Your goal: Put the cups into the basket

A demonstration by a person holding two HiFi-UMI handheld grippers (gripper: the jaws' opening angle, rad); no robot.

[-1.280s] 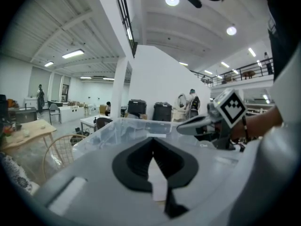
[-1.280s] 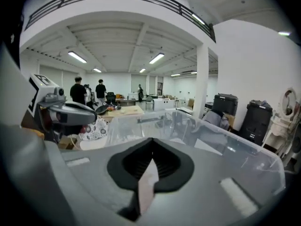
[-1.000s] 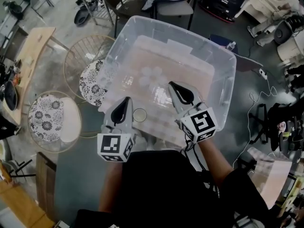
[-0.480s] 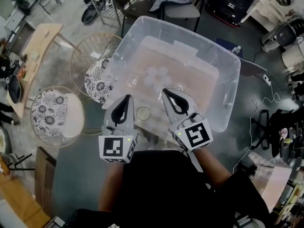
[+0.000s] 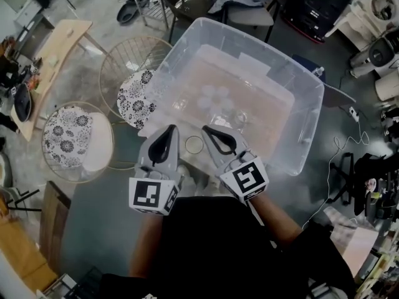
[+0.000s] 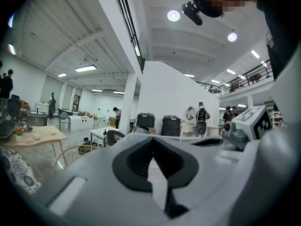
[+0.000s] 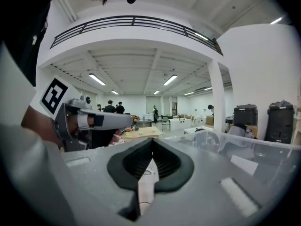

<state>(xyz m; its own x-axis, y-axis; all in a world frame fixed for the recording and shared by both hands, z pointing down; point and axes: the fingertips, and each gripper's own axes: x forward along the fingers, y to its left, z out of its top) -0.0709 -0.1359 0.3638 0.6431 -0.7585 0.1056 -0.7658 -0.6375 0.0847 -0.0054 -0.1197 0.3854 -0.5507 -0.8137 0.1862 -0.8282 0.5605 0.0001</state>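
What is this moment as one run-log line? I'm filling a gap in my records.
left gripper: shut, empty | right gripper: shut, empty | cup: between them, unheld | clear bin: other cups inside

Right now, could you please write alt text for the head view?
A grey left gripper and right gripper, both shut, hover at the near rim of a large clear plastic bin; a clear round cup sits between them.

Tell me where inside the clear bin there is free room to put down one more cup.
Free: the floor of the bin between the cluster of cups and its right wall, and the strip along the far wall. Crowded: the middle-left floor, where that cluster stands, and the near rim, where a single cup sits between the shut left gripper and right gripper.
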